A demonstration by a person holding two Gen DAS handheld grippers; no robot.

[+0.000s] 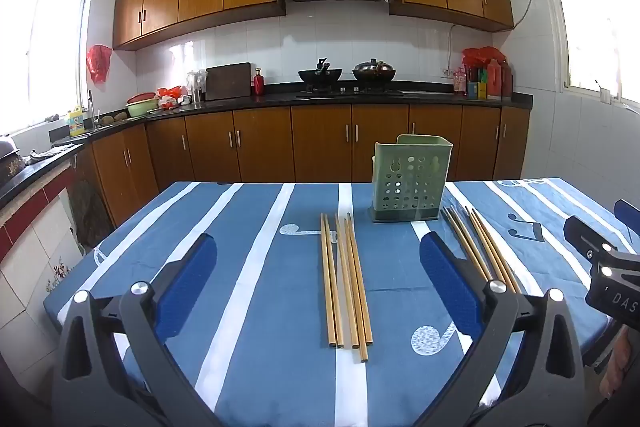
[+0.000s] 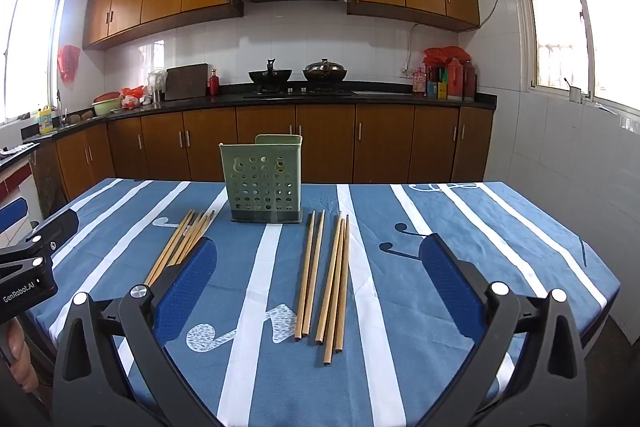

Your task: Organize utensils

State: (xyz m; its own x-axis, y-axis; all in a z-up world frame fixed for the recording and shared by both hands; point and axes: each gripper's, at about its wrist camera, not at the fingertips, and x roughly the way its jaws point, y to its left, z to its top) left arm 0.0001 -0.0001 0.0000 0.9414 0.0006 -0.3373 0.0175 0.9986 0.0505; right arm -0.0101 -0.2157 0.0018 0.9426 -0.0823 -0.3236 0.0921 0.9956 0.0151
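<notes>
Chopsticks are seen in two groups on the table, which is covered by a blue cloth with white stripes and music notes. Nearest, the left gripper is held above the near edge with its blue-padded fingers spread wide and nothing between them. The right gripper is held likewise, wide apart and empty, beside the left one. Between the left fingers, five chopsticks are counted in the left group of chopsticks, lying on the cloth lengthwise from the near edge toward the far one. Five more are counted in the right group of chopsticks, lying the same way between the right fingers. In each wrist view the other group is partly hidden behind a finger, so its count cannot be confirmed there. Farther on, one green perforated utensil holder is seen standing upright near the far edge, between the two groups' far tips; whether anything is inside it cannot be made out. Beyond the table, two pans are seen on a stove set in the black counter.
</notes>
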